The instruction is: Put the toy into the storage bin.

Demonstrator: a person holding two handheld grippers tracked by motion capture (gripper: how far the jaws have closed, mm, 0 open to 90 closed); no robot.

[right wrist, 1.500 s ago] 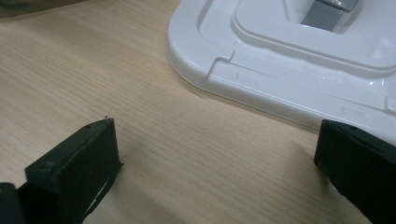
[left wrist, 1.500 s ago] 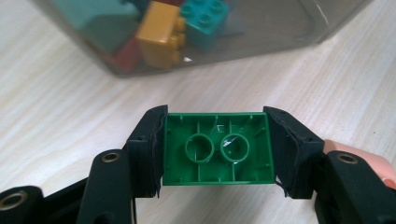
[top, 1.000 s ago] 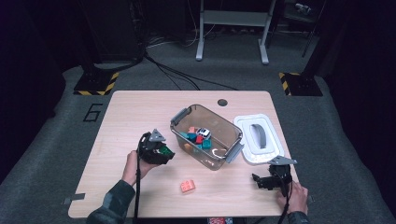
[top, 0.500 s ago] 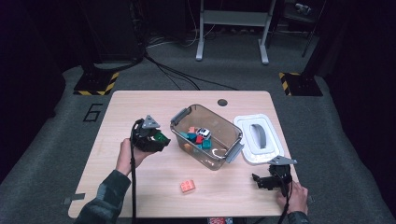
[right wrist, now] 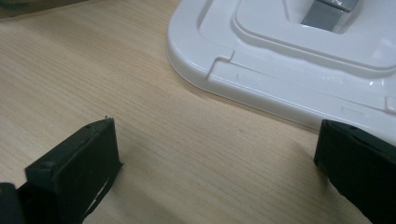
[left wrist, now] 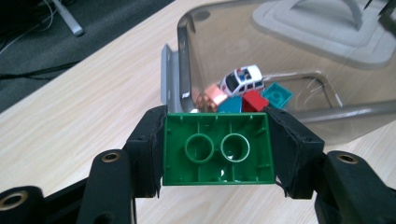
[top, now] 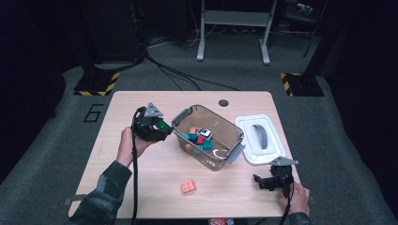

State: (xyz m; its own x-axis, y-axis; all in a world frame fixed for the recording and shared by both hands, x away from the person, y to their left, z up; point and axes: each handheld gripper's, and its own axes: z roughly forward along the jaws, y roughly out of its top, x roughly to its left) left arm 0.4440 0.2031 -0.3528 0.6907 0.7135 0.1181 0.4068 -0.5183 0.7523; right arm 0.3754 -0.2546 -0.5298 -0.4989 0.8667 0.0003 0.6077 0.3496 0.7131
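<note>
**Green brick at the bin's near wall**

Just ahead of the left gripper (left wrist: 217, 149) and slightly below it stands the clear bin (top: 220, 123), its near wall a short way past the jaw tips. The jaws are clamped on a green brick (left wrist: 217, 150), hollow underside facing the camera with 2 round tubes, its long axis running from one pad across to the other. Glossy hard plastic fills the bin: a toy police car (left wrist: 242, 79), red, teal and orange blocks. By the white lid (right wrist: 289, 56), the right gripper (right wrist: 215, 158) rests with jaws apart.

White lid (right wrist: 289, 70) cut off by the right gripper view's top and right edges
</note>
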